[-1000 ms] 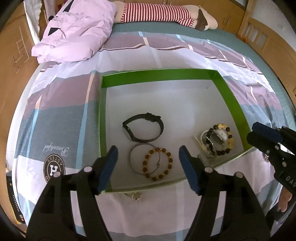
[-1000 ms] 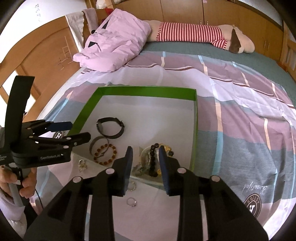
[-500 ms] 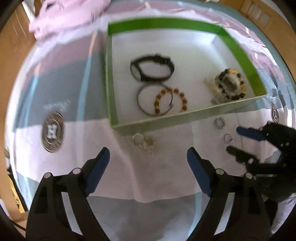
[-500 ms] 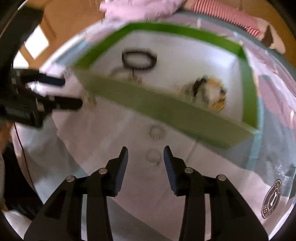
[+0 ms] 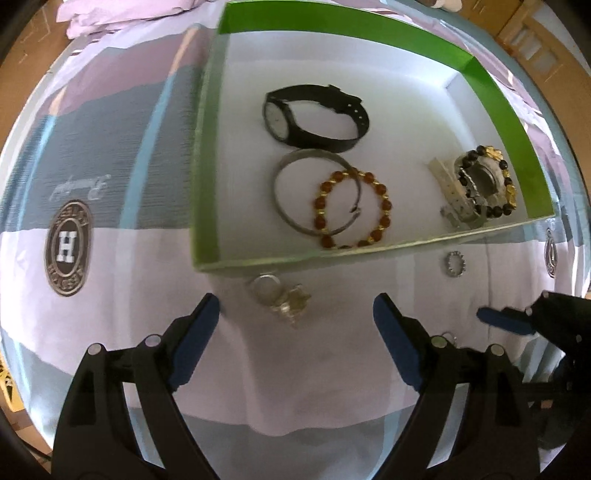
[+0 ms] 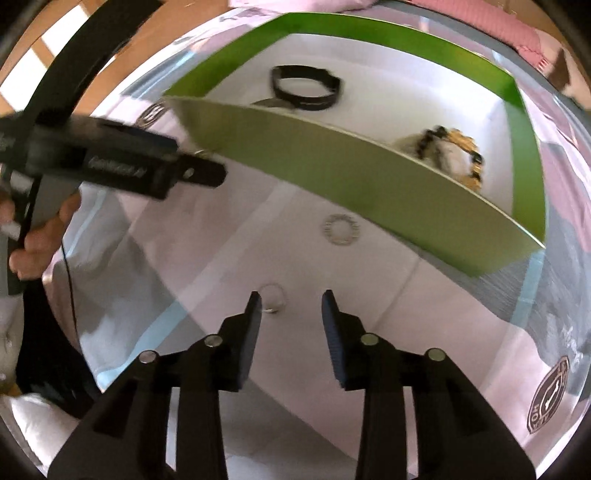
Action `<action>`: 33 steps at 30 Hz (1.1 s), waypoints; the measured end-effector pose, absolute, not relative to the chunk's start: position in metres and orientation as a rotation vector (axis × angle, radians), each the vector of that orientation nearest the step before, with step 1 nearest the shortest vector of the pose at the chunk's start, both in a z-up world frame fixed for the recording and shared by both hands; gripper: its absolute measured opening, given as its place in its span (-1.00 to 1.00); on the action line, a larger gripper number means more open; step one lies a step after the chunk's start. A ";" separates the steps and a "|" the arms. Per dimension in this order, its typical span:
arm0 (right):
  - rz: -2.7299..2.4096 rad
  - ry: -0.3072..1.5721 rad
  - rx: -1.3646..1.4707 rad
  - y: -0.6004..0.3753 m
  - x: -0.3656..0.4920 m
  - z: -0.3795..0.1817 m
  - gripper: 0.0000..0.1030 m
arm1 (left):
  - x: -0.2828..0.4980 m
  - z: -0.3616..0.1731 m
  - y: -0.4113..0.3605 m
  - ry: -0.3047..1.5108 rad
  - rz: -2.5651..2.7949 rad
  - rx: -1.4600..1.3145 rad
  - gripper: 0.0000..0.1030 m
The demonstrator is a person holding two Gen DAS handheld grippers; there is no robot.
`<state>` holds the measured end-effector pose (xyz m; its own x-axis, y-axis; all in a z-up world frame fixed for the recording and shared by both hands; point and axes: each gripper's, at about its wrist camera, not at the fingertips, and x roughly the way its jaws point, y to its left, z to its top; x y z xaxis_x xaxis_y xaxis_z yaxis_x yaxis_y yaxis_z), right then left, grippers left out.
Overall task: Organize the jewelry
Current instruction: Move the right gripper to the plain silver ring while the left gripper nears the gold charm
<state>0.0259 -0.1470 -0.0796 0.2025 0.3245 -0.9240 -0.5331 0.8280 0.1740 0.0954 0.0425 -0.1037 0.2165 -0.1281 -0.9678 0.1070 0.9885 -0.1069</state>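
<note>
Clearly the right gripper point(image 6: 291, 301) is nearer the plain ring point(image 6: 273, 297), which lies flat on the bed point(image 6: 229, 243) just left of centre, beside its open, empty left finger; the left gripper point(image 5: 295, 314), spread wide, holds nothing.

Green tray point(image 6: 369, 177) near wall motion-blurred, hiding bracelets behind it — small ring point(image 6: 272, 298) partly behind right claw finger

It was a home bedroom: a bed point(image 5: 110, 122) spread with a pink, grey and white sheet, a pink pillow point(image 5: 122, 14) at its far edge, and wooden furniture point(image 5: 532, 48) behind.
</note>
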 end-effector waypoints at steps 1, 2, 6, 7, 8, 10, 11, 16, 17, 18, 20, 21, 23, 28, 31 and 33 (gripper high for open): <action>0.593 1.234 -0.184 -0.149 0.029 -0.081 -0.29 | 0.096 -0.105 0.042 1.341 -0.162 -0.018 0.68; 0.585 1.238 -0.171 -0.151 0.030 -0.082 -0.29 | 0.097 -0.106 0.041 1.339 -0.165 -0.019 0.68; 0.546 1.252 -0.134 -0.159 0.044 -0.082 -0.10 | 0.100 -0.110 0.035 1.336 -0.211 -0.028 0.67; 0.540 1.260 -0.122 -0.159 0.045 -0.083 -0.09 | 0.099 -0.110 0.034 1.334 -0.220 -0.025 0.67; 0.537 1.264 -0.117 -0.159 0.047 -0.085 -0.09 | 0.099 -0.111 0.032 1.335 -0.237 -0.025 0.67; 0.527 1.272 -0.115 -0.160 0.051 -0.087 -0.05 | 0.097 -0.111 0.027 1.342 -0.280 -0.043 0.66; 0.523 1.276 -0.117 -0.160 0.051 -0.088 -0.02 | 0.095 -0.110 0.023 1.354 -0.316 -0.059 0.66; 0.512 1.282 -0.113 -0.155 0.054 -0.091 0.05 | 0.083 -0.099 0.003 1.357 -0.457 -0.078 0.69; 0.511 1.282 -0.113 -0.154 0.055 -0.092 0.05 | 0.081 -0.096 0.001 1.347 -0.448 -0.063 0.69; 0.507 1.281 -0.113 -0.157 0.054 -0.092 0.05 | 0.081 -0.095 0.000 1.342 -0.435 -0.052 0.69; 0.501 1.282 -0.111 -0.171 0.051 -0.089 0.05 | 0.084 -0.099 0.003 1.343 -0.396 -0.049 0.69; 0.498 1.281 -0.114 -0.172 0.050 -0.089 0.05 | 0.085 -0.101 0.007 1.350 -0.374 -0.054 0.69; 0.501 1.281 -0.118 -0.170 0.049 -0.090 0.16 | 0.089 -0.109 0.012 1.370 -0.337 -0.058 0.69; 0.507 1.279 -0.151 -0.163 0.047 -0.092 0.27 | 0.090 -0.115 0.009 1.400 -0.255 0.041 0.69; 0.507 1.280 -0.158 -0.162 0.047 -0.092 0.31 | 0.082 -0.118 0.007 1.433 -0.213 0.129 0.69; 0.514 1.286 -0.155 -0.162 0.047 -0.094 0.41 | 0.079 -0.117 0.007 1.449 -0.215 0.144 0.69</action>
<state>0.0469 -0.1615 -0.0937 0.1864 0.2790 -0.9420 -0.4477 0.8776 0.1713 0.0789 0.0069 -0.1172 0.1074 -0.0588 -0.9925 0.2319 0.9722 -0.0325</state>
